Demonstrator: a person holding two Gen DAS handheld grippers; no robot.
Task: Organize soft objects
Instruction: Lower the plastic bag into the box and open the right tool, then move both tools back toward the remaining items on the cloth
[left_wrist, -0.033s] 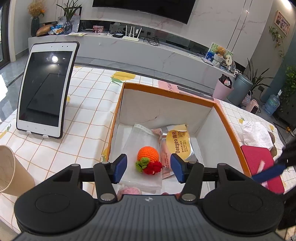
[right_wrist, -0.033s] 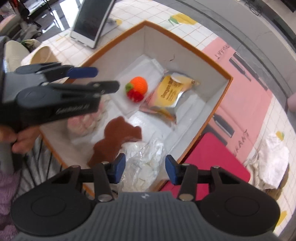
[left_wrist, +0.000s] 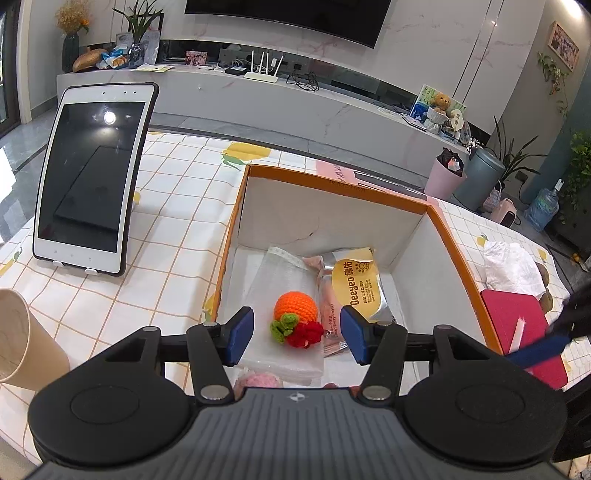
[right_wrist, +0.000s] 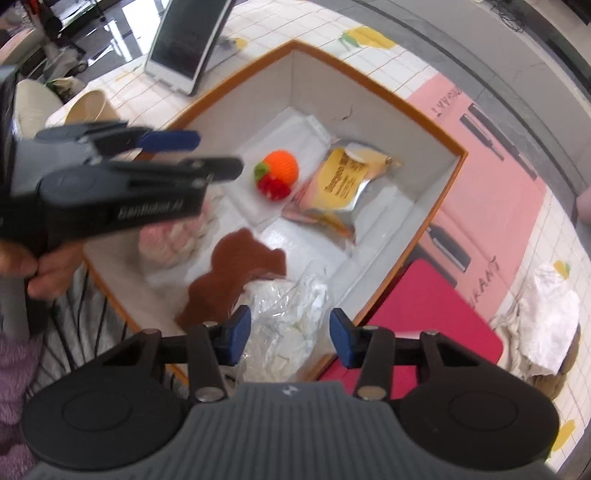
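Soft objs were mostly in the orange-rimmed box (left_wrist: 458, 236) already: crocheted orange w/ red flower (left_wrist: 295, 321) on a bubble-wrap sheet (left_wrist: 284, 291), yellow Deeyeo snack pouch (left_wrist: 360, 288) just beside it, pink knitted piece (right_wrist: 173, 240) and brown felt cutout (right_wrist: 236, 273) near the front wall, crinkly clear plastic bag (right_wrist: 291, 317) at the front corner. Left gripper (left_wrist: 297, 336) hovered over the box, jaws apart, nothing between the pads. Right gripper (right_wrist: 290, 338) sat above the plastic bag, jaws part-open and not pressing on anything; blur made contact hard to call but I read it as empty. White crumpled cloth (right_wrist: 546, 317) lay outside, past the red pad (right_wrist: 424, 325), prob the next pick. Judged it v. light, limp, no breakage risk; pinch a raised fold near mid, not an edge, else it'd drape and drag. Pouch looked slippery, take the seam. Crochet was squashy, grip across the body.
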